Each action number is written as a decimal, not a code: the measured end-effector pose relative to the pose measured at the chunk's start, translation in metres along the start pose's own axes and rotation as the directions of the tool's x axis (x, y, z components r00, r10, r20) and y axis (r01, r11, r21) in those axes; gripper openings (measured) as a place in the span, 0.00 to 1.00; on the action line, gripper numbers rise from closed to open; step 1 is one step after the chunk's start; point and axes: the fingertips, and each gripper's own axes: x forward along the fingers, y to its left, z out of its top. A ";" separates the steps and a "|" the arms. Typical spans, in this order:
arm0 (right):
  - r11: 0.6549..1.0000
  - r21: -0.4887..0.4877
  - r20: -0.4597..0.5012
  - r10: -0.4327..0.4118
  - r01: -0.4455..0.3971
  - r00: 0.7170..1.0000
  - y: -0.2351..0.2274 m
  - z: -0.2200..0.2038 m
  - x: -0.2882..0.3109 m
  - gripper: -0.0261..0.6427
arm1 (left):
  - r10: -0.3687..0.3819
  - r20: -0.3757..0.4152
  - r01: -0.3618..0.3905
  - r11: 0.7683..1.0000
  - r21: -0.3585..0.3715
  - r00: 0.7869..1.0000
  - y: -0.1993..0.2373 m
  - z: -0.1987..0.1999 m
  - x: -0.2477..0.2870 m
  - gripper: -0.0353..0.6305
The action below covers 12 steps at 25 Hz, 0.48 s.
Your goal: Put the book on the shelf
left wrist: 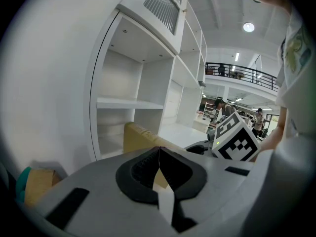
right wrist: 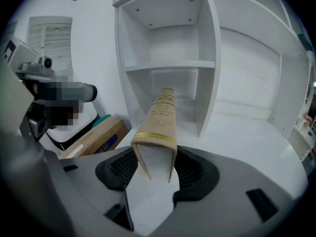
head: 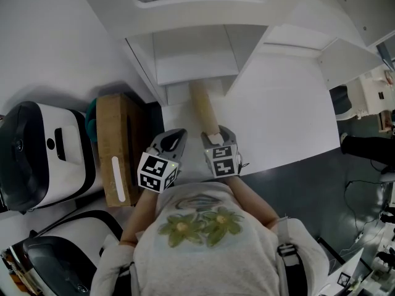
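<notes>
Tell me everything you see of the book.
The book is a tan hardback with a gold band and gilt lettering on its spine and white page edges. It is held spine up, clamped at its near end between the right hand-held gripper's jaws, its far end pointing toward the white shelf's lower compartment.

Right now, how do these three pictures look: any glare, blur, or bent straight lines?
Head view: soft, even light, no glare, the shelf edges nearly straight. Left gripper view: heavy fisheye with black corners, shelf uprights bow, a ceiling lamp blows out white. Right gripper view: same fisheye and dark corners, the book looks fairly sharp.
</notes>
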 end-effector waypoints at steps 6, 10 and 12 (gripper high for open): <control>1.000 0.008 0.000 -0.006 0.006 1.000 0.000 0.006 0.006 0.41 | -0.001 0.002 0.001 1.000 -0.005 1.000 0.003 -0.001 0.001 0.10; 1.000 0.011 -0.003 -0.010 0.010 1.000 0.000 0.010 0.010 0.41 | 0.003 -0.002 -0.003 1.000 -0.011 1.000 0.007 -0.002 0.000 0.10; 1.000 0.013 -0.004 -0.011 0.011 1.000 0.000 0.012 0.012 0.41 | 0.005 -0.002 -0.005 1.000 -0.015 1.000 0.008 -0.002 0.001 0.10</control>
